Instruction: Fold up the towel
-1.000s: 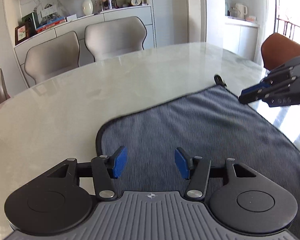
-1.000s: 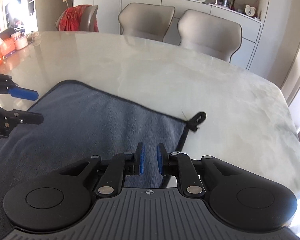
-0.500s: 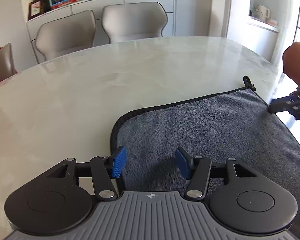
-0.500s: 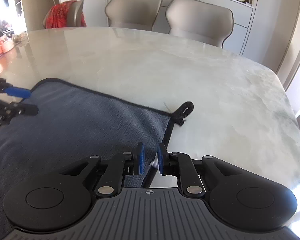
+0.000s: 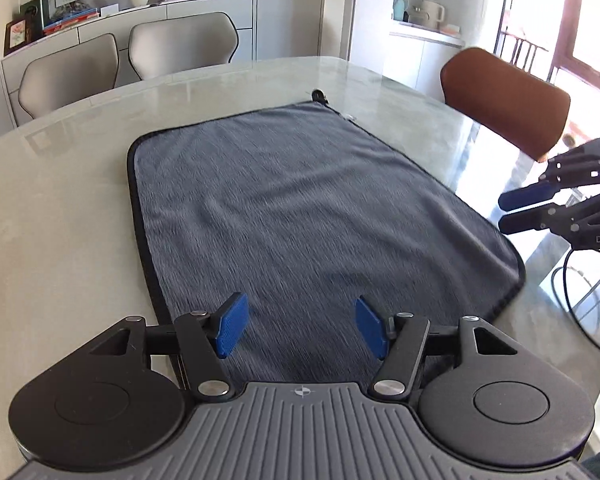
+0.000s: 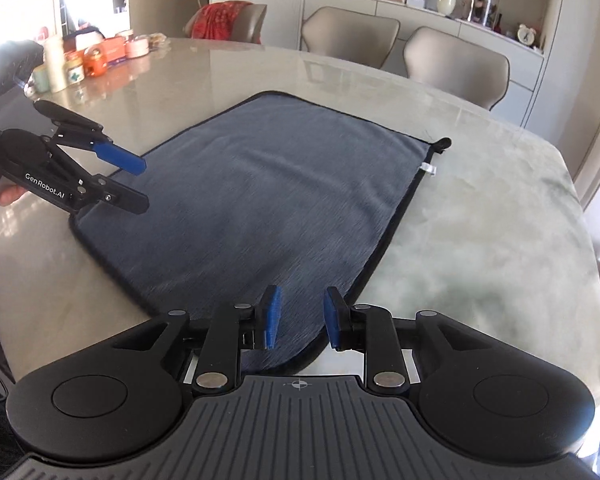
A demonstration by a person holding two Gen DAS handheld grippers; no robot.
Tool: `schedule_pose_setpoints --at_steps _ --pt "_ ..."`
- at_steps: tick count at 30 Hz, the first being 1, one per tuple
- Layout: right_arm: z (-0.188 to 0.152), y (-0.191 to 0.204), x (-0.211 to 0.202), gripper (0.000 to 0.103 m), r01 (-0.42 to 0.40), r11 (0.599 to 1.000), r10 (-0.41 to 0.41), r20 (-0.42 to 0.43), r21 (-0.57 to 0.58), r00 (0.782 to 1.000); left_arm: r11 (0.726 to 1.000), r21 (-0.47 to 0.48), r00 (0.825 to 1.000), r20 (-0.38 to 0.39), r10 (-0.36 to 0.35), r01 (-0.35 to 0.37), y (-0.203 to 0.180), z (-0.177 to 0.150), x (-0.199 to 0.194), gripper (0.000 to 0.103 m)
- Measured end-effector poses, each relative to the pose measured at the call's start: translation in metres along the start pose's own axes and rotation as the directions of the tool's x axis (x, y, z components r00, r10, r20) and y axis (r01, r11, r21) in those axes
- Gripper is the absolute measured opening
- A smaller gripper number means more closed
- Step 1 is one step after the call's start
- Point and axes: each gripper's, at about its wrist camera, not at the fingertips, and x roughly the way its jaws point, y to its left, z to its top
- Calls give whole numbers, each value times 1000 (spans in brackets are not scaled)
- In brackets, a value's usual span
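Note:
A grey-blue towel (image 5: pixel 300 208) with a dark hem lies flat and unfolded on the marble table (image 5: pixel 60 216); it also shows in the right wrist view (image 6: pixel 268 200). Its hanging loop (image 6: pixel 444 145) is at the far right corner. My left gripper (image 5: pixel 298 330) is open and empty above the towel's near left part; it also shows in the right wrist view (image 6: pixel 140 184). My right gripper (image 6: pixel 300 318) is open and empty over the near right corner; it also shows in the left wrist view (image 5: pixel 508 212), off the towel's right edge.
Two beige chairs (image 5: pixel 180 48) stand behind the table. A brown chair (image 5: pixel 504 96) stands at its right end. Jars and boxes (image 6: pixel 96 60) sit on the table's far left. A black cable (image 5: pixel 580 304) hangs off the table's right side.
Both grippers have pulled back and up, so the whole towel shows flat. My right gripper's fingers have opened wider.

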Motion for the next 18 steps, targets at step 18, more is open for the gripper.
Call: schedule_pose_setpoints --at_steps 18 --pt "-35 14 -6 27 59 993 -57 20 -106 998 992 84 993 82 85 -92 -8 -26 -26 65"
